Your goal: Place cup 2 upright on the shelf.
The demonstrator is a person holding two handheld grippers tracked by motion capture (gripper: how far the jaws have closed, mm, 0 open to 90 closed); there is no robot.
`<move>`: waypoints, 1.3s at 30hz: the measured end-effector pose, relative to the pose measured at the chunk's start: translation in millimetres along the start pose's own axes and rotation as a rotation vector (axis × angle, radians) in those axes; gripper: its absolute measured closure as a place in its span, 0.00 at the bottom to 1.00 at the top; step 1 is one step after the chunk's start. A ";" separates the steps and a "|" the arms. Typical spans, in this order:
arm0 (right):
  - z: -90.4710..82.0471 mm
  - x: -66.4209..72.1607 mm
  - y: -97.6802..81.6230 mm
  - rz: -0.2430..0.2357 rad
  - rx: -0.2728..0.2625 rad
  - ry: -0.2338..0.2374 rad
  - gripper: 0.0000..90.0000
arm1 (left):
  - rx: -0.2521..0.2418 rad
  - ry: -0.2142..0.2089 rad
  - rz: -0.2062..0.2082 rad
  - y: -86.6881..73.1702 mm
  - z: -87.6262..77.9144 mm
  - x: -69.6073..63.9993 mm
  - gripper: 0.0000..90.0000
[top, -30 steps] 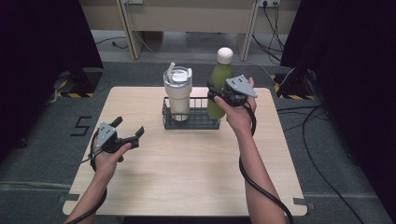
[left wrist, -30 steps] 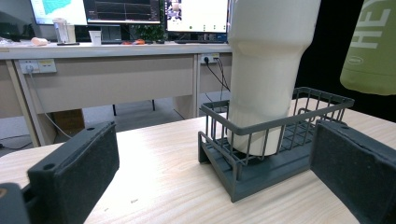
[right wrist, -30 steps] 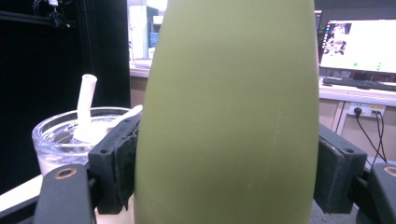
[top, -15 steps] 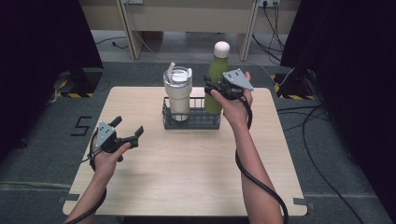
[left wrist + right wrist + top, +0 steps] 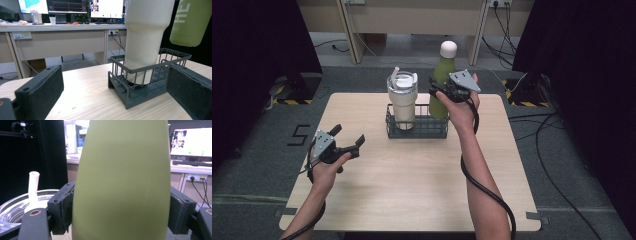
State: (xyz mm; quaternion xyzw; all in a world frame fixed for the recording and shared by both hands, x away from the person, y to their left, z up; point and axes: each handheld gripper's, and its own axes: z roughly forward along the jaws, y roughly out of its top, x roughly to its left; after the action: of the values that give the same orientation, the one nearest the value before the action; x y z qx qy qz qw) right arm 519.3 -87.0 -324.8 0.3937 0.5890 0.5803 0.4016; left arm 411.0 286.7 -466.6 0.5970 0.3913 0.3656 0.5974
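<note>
green bottle (image 5: 442, 85) | right claw (image 5: 438, 90) clamped on it, above basket (image 5: 417, 127) | left claw (image 5: 348, 142) wide open

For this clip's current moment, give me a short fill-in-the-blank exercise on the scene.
1. The right hand-held gripper is clamped on the ____ bottle.
2. The tumbler stands in a wire ____.
3. The bottle's bottom hangs ____ the basket floor.
4. The left hand-held gripper is ____ and holds nothing.

Missing: green; basket; above; open
</note>
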 end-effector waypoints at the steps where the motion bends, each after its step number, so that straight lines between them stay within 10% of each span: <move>1: 2.1 0.4 -0.2 0.004 0.005 0.000 0.26 | 0.000 0.000 -0.001 -0.1 0.0 0.0 0.01; 39: 40.4 0.3 -21.1 0.016 0.074 -0.027 0.26 | 0.003 0.003 -0.008 -1.3 0.1 1.4 0.01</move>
State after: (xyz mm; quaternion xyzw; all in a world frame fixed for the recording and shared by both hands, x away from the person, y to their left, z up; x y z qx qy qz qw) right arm 556.8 -72.3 -346.0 0.4209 0.6013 0.5561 0.3900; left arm 411.6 288.0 -468.0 0.5957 0.3950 0.3636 0.5974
